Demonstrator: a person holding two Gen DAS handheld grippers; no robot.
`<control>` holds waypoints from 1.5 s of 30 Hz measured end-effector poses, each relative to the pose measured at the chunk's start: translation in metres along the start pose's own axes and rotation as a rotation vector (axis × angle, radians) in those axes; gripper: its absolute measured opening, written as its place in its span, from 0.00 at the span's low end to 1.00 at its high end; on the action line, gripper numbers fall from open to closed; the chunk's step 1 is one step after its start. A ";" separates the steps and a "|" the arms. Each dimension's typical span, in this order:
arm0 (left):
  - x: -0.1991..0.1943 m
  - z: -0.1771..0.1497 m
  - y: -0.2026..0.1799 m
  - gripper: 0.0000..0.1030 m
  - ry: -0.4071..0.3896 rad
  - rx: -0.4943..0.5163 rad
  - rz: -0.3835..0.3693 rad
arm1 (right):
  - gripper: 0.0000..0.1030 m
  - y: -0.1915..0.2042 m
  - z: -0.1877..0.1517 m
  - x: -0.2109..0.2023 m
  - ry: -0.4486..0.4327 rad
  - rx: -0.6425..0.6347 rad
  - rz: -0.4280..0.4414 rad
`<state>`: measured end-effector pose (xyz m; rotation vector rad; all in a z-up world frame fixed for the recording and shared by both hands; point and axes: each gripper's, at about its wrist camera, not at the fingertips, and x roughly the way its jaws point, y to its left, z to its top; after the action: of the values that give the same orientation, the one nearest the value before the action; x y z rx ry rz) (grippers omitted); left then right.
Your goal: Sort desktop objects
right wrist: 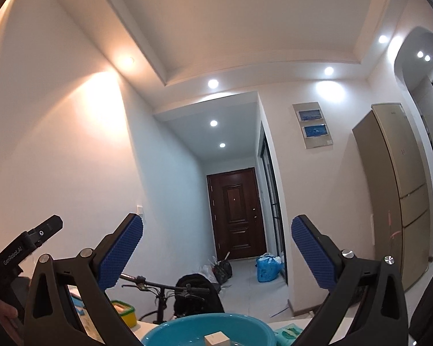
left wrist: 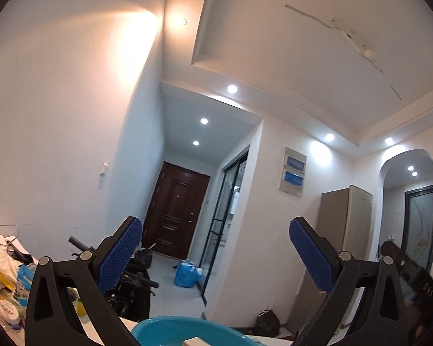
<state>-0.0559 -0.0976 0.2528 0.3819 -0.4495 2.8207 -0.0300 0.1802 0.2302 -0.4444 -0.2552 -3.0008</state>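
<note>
Teal basin (right wrist: 187,327) holds a small white box (right wrist: 216,338); both grippers spread, empty

Teal basin (right wrist: 187,328) w/ a cream box (right wrist: 216,338) in it, both hand-held grippers (left (left wrist: 215,255), right (right wrist: 216,250)) black w/ blue dimpled pads (right wrist: 121,249), dark brown panelled door (right wrist: 236,213), blue bag (right wrist: 267,268) on grey floor, beige fridge (right wrist: 398,190), white walls.
</note>
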 end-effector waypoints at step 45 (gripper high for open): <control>-0.083 -0.099 -0.008 1.00 0.366 0.274 0.200 | 1.00 -0.008 -0.087 -0.064 0.455 -0.121 0.003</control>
<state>0.0026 -0.0750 0.1394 -0.1410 -0.0248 3.0591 0.0059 0.1772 0.1281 0.2337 -0.0340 -3.0142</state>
